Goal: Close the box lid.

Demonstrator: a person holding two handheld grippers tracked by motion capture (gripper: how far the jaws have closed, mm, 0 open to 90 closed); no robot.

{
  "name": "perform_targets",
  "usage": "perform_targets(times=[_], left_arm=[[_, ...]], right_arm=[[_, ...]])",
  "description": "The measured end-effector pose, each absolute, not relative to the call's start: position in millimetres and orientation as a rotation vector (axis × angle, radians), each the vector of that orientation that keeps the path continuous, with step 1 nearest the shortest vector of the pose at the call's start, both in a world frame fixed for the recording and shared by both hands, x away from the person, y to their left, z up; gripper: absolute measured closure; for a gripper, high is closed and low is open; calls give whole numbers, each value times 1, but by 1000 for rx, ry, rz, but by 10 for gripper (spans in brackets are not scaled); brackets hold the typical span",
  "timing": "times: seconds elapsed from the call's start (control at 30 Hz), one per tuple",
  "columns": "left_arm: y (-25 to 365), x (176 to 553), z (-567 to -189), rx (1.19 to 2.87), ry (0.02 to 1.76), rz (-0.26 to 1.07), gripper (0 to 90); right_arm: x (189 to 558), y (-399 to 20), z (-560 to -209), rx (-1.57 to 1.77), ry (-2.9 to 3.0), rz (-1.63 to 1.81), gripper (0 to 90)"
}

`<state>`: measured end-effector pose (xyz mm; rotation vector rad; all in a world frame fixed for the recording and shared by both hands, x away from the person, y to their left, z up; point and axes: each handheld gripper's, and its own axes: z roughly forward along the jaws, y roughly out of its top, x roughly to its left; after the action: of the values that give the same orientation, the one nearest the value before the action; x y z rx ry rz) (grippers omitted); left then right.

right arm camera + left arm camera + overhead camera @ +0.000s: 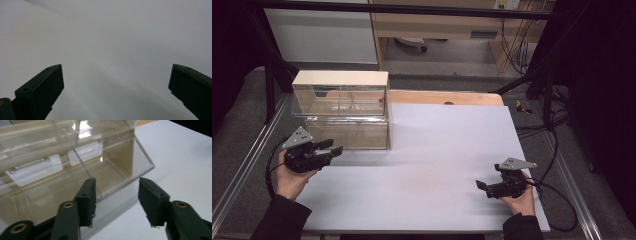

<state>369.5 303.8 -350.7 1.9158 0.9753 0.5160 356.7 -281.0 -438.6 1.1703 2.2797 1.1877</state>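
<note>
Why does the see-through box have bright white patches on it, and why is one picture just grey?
In the left gripper view, the clear box mirrors the room lights, so white glare patches sit on its panels, and the left gripper looks soft because it is so close. In the right gripper view, the right gripper points at the plain white tabletop, with faint shadows. In the high view, the edges are dark.

The clear two-tier plastic box point(75, 165) is cut off by the left gripper view's top and left edges; a small red object point(381, 100) inside is too small to identify.
</note>
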Motion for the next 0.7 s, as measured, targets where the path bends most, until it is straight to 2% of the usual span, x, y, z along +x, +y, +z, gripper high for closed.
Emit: perform_targets(times=[0.27,0.7], left_arm=[[301,360,-376,1954,968,483,312],[295,350,-416,2007,1005,451,117]], right_arm=[[356,-281,-438,1166,2280,1191,5],[355,-281,-439,1164,2288,1189,5]])
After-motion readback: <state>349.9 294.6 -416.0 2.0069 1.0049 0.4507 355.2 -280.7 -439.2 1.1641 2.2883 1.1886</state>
